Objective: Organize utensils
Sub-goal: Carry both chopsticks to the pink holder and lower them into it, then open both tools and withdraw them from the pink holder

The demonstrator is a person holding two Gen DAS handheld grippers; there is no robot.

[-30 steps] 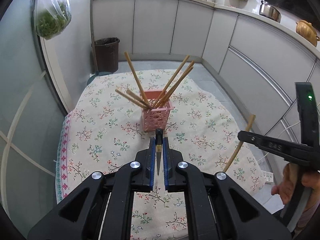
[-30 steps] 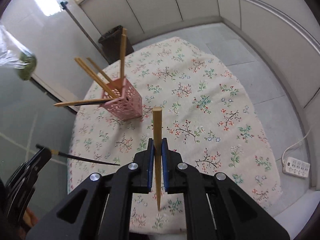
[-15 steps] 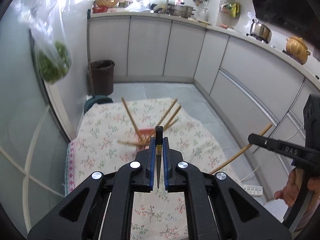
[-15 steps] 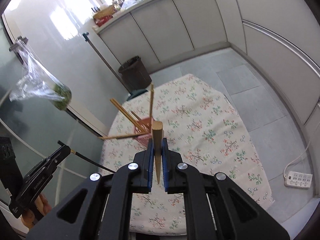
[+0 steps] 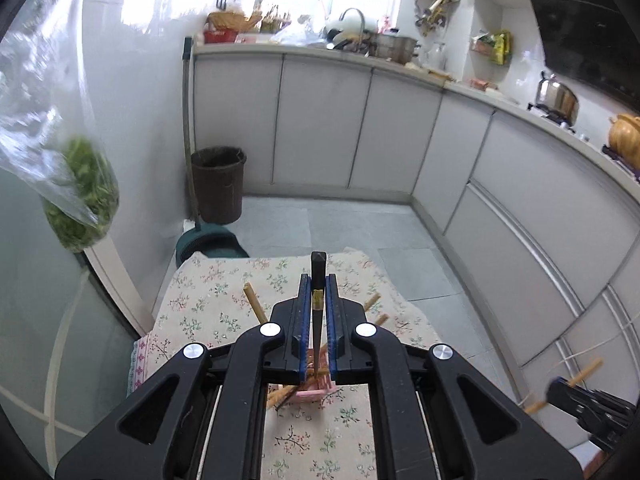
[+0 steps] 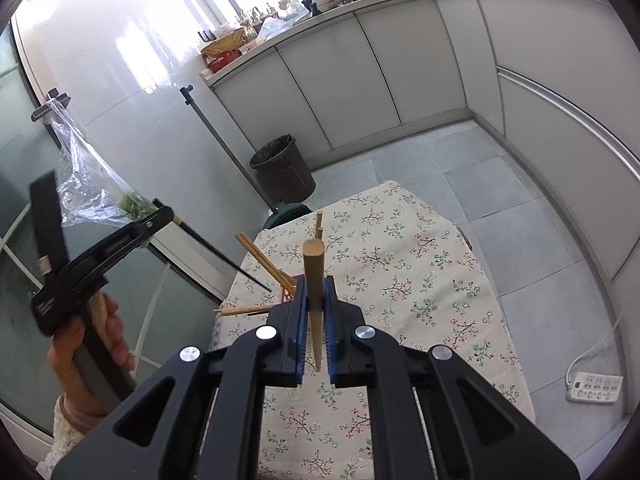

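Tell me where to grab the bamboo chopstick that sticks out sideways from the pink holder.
Grip the sideways chopstick near its free outer end, coming from above with fingers across the shaft: it lies almost level, and the pink holder end is crowded by other sticks.

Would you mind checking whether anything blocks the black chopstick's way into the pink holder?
Only the wooden chopsticks already fanned out in the pink holder crowd its opening; otherwise nothing visible lies between the black chopstick and it.
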